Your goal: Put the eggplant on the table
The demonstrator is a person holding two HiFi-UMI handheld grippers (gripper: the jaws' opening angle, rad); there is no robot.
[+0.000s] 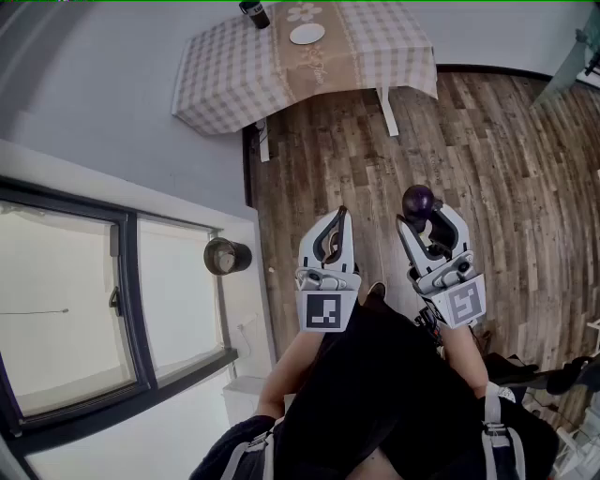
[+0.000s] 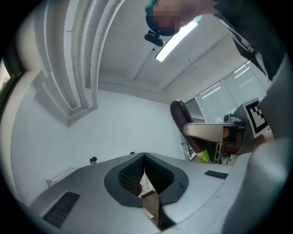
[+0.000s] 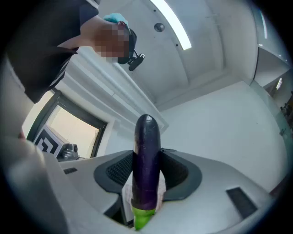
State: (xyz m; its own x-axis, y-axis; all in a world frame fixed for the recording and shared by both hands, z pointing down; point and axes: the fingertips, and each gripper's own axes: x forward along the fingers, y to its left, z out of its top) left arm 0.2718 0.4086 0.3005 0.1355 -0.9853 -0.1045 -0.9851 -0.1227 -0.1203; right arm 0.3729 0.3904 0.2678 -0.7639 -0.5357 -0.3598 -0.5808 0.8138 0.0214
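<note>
A dark purple eggplant [image 3: 146, 169] with a green stem stands upright between the pads of my right gripper [image 3: 147, 154], which is shut on it. In the head view the eggplant [image 1: 417, 199] pokes out past the right gripper [image 1: 424, 217], held over the wooden floor. My left gripper [image 1: 341, 217] sits beside it on the left, jaws together with nothing between them [image 2: 143, 157]. The left gripper view also catches the eggplant [image 2: 180, 115] off to the right. The table [image 1: 234, 75], under a checked cloth, stands far ahead near the wall.
A white plate [image 1: 307, 34] and a dark bottle [image 1: 253, 11] are on the table. A large window [image 1: 66, 300] fills the wall on the left, with a round dark object [image 1: 225, 255] by its frame. Wooden floor [image 1: 506, 169] stretches between me and the table.
</note>
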